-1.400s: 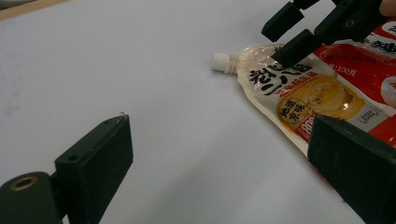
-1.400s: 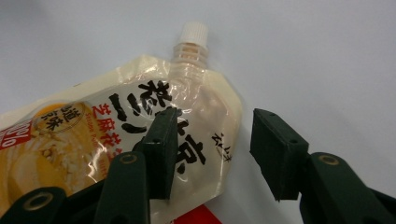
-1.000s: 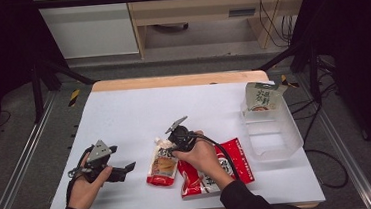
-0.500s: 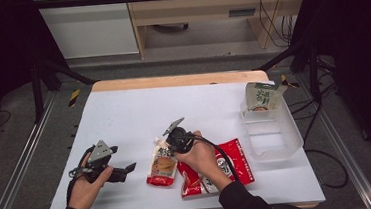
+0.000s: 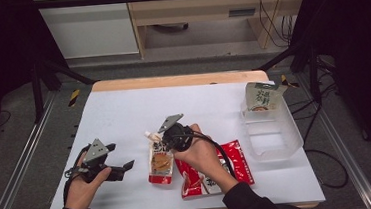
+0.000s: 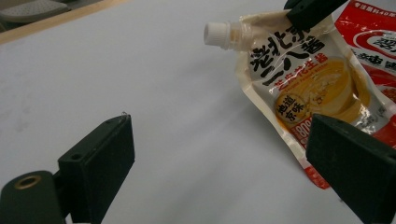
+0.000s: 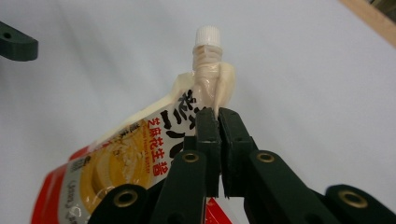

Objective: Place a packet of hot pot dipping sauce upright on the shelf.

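Note:
A spouted sauce pouch [image 5: 160,162] with a white cap [image 7: 208,35], cream at the top with a yellow picture and a red bottom, sits at the table's front middle. My right gripper [image 7: 217,114] is shut on its upper edge just below the spout, its jaws having just closed on it. In the high view the right gripper [image 5: 168,138] holds the pouch's top raised off the table. My left gripper [image 5: 121,169] rests at the front left, apart from the pouch. The left gripper [image 6: 219,154] stands open with nothing between its jaws, and the pouch [image 6: 299,79] lies beyond it.
A red flat packet [image 5: 228,164] lies under my right hand, beside the pouch. At the right stands a clear plastic container [image 5: 276,137] with a pale packet [image 5: 262,96] leaning at its far end. The white table [image 5: 124,114] has a wooden far edge.
My right gripper has risen a little with the pouch's top end in its jaws. The left gripper has stayed in place.

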### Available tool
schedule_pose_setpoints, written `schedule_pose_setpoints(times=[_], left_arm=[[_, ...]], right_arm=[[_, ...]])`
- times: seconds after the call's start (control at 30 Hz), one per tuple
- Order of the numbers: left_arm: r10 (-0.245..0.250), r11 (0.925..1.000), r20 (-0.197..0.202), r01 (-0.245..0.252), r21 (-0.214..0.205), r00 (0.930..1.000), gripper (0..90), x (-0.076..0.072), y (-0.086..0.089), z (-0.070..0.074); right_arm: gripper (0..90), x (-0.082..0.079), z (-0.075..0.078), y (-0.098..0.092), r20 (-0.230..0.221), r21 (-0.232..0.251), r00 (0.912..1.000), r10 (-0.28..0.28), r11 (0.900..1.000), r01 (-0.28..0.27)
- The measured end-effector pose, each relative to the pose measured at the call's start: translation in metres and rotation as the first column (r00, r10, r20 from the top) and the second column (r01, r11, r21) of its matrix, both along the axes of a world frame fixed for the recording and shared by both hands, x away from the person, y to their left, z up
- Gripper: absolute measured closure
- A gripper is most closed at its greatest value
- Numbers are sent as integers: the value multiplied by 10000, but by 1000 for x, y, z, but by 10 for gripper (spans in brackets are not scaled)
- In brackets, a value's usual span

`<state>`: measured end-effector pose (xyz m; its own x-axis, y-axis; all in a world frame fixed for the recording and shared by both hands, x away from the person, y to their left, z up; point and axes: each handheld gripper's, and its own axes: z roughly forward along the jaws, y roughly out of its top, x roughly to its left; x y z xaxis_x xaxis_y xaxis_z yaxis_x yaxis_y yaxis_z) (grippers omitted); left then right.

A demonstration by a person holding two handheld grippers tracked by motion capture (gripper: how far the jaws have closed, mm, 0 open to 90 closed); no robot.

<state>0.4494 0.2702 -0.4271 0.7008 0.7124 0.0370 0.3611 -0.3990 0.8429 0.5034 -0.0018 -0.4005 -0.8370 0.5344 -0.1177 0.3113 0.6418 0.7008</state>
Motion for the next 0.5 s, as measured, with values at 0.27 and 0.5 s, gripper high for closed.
schedule_pose_setpoints(times=[0.27,0.5], left_arm=[[-170,9998,364,173,-90,9992,91,-2,-1,17],[-663,9977,416,657,159,9969,146,-3,-9,21]], right_arm=[[882,-13,24,6,717,69,9952,665,9977,-672],[882,-27,32,12,1129,95,9854,1275,9916,-1294]])
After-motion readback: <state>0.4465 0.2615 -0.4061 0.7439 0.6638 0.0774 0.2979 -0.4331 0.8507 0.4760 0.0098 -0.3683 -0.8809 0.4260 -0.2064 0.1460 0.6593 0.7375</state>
